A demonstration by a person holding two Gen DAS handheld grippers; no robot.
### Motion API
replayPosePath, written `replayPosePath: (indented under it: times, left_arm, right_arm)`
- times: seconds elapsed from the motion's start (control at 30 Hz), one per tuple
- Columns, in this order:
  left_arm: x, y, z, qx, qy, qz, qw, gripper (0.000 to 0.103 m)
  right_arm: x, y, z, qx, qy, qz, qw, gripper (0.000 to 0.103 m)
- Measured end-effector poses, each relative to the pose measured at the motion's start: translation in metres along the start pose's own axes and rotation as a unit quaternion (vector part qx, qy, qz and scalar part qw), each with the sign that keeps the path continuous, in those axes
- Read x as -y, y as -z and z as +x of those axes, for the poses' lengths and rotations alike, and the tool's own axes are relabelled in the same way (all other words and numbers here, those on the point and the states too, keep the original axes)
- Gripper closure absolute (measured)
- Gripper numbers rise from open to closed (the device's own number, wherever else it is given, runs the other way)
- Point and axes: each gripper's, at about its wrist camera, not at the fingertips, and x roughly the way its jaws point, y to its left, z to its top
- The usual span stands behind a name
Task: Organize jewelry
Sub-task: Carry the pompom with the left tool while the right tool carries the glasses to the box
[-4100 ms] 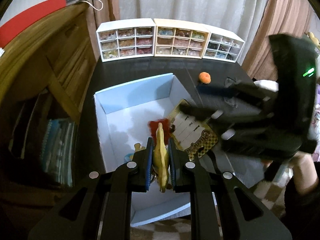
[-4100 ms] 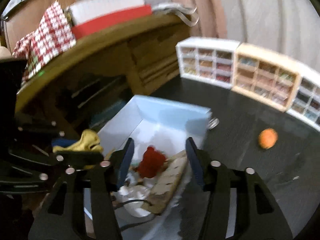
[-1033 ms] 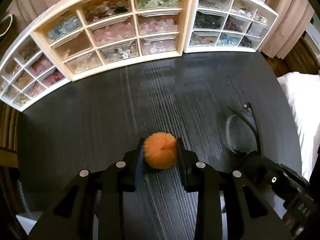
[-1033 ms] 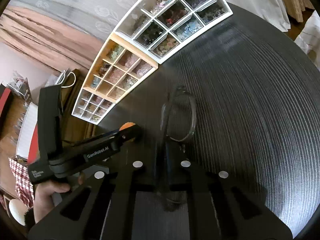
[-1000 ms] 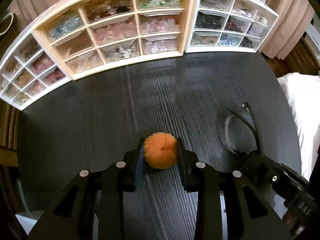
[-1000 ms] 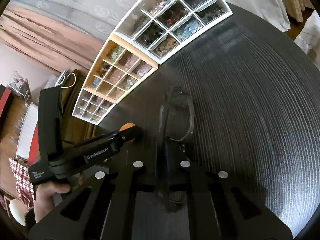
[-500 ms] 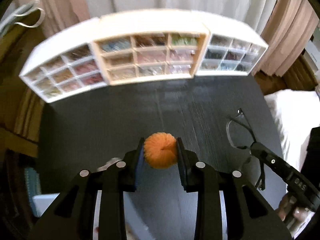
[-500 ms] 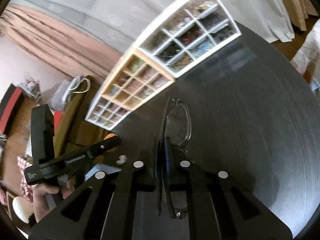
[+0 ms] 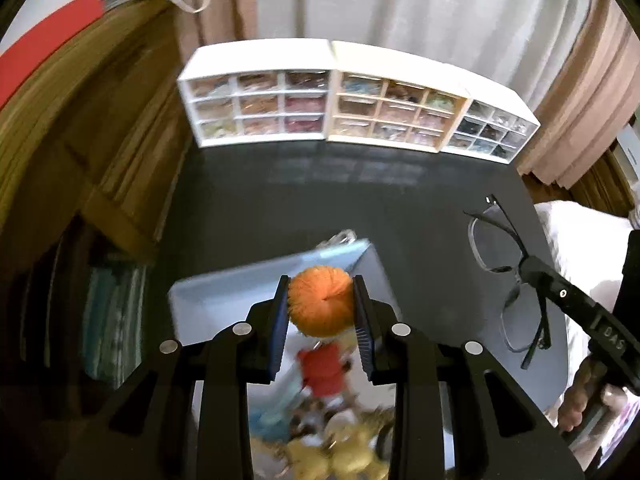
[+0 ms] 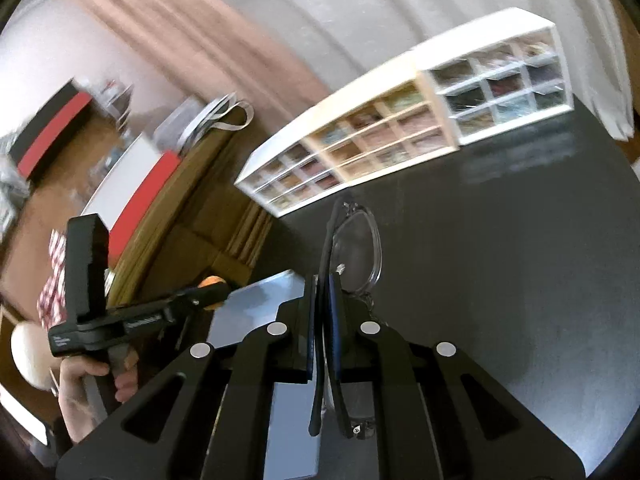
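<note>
- Two grippers are loaded. The left gripper (image 9: 321,312) is clamped on an orange pom-pom (image 9: 320,305), held above the far wall of the pale blue box (image 9: 224,292).
- The right gripper (image 10: 321,312) is closed on black-framed glasses (image 10: 356,248), raised over the dark table (image 10: 500,264) beside the box.
- The box interior holds a red item (image 9: 323,368) and yellow pieces (image 9: 340,456), both blurred.
- Three drawer organizers (image 9: 352,100) stand side by side along the far table edge.

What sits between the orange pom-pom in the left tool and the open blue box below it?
Nothing visible. The orange pom-pom, clamped in the left tool, hangs over the blue box, whose open top is uncovered. The glasses in the right tool are off to the side.
</note>
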Motion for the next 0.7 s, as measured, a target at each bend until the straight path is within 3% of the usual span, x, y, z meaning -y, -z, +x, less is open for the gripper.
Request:
replayPosePath:
  times: [0.27, 0.53, 0.7]
  left_arm:
    - [-0.038, 0.045, -0.019, -0.012, -0.007, -0.023, 0.9996, 0.072]
    - [-0.056, 0.091, -0.006, -0.041, 0.009, -0.052, 0.9978, 0.072]
    - [-0.054, 0.099, -0.004, -0.036, 0.013, -0.057, 0.9977, 0.072]
  right_arm:
    - [-0.069, 0.027, 0.027, -0.047, -0.017, -0.071, 0.996, 0.095]
    - [-0.105, 0.046, 0.036, -0.073, -0.026, -0.117, 0.99, 0.101]
    - [-0.112, 0.06, 0.051, -0.094, -0.016, -0.134, 0.986, 0.102]
